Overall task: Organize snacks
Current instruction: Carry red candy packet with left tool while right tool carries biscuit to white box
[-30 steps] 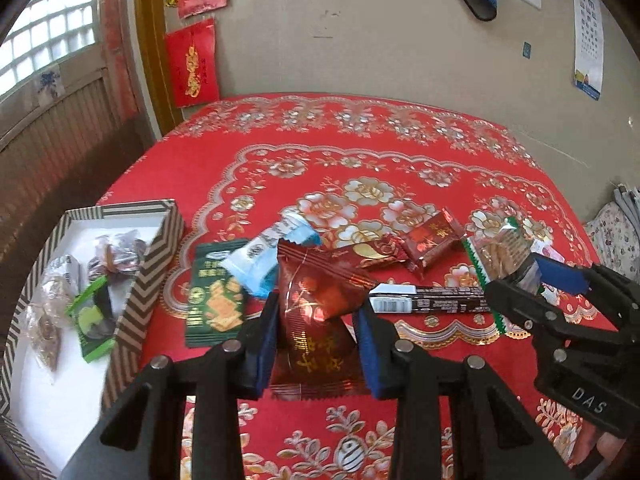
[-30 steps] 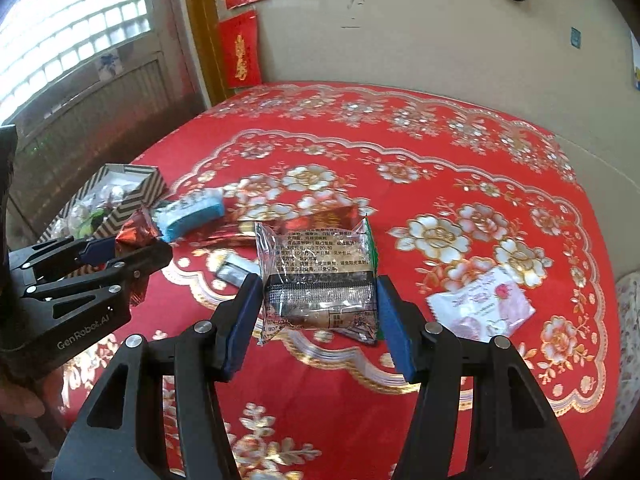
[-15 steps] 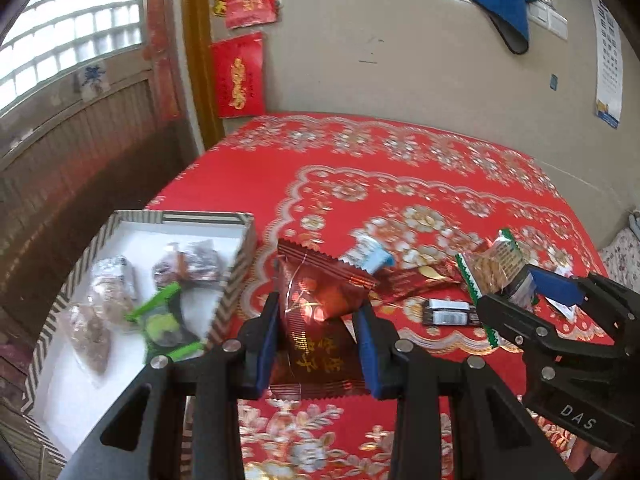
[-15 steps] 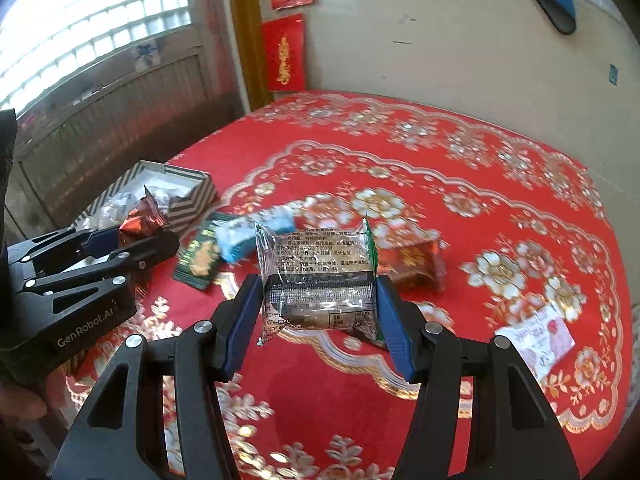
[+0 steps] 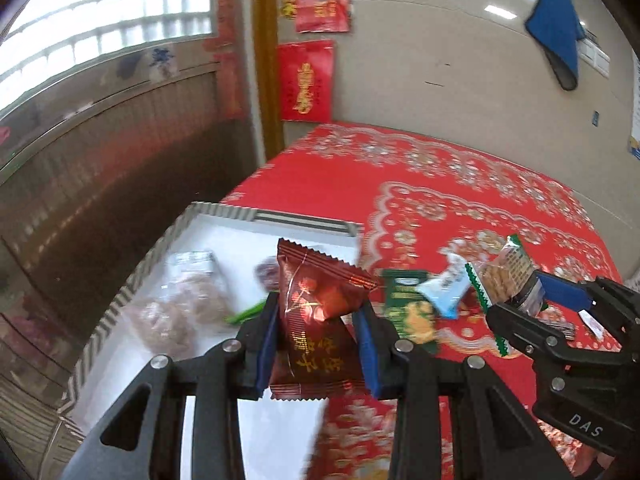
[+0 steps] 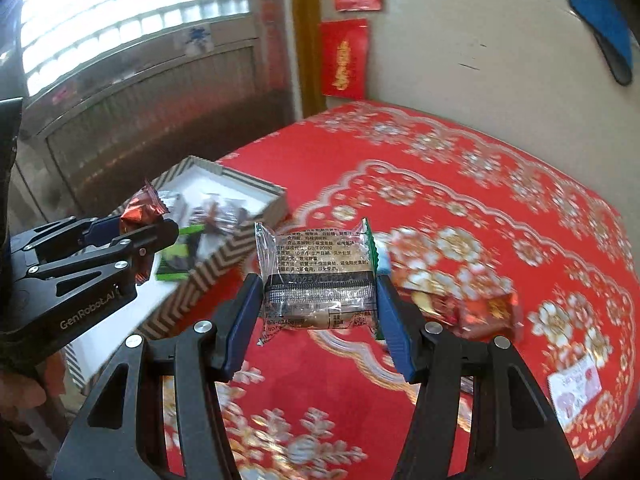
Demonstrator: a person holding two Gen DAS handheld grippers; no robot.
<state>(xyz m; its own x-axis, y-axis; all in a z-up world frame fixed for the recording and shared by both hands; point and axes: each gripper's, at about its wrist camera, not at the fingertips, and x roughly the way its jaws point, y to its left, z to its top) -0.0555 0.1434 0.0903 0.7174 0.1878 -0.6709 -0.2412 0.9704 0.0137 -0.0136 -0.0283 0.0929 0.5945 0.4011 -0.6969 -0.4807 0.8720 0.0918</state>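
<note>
Left of frame: striped box (image 5: 120, 304), directly beyond left gripper (image 5: 318, 344) clamping red packet (image 5: 316, 320).
Right gripper (image 6: 320, 312): clamps clear packet (image 6: 316, 280); box farther left.

1. Left gripper (image 5: 318, 336): black angular frame with cut-out triangular openings, blue pads (image 5: 267, 344) lining the inner faces of both fingers.
2. Round silver screws at the finger joints.
3. White "GenRobot.AI" lettering along its side, readable from the right wrist view.
4. Right gripper (image 6: 320, 316): same black skeletal build, same blue pads (image 6: 394, 328), silver screws at each pivot.
5. White "DAS" lettering on its body, seen from the left wrist view.
</note>
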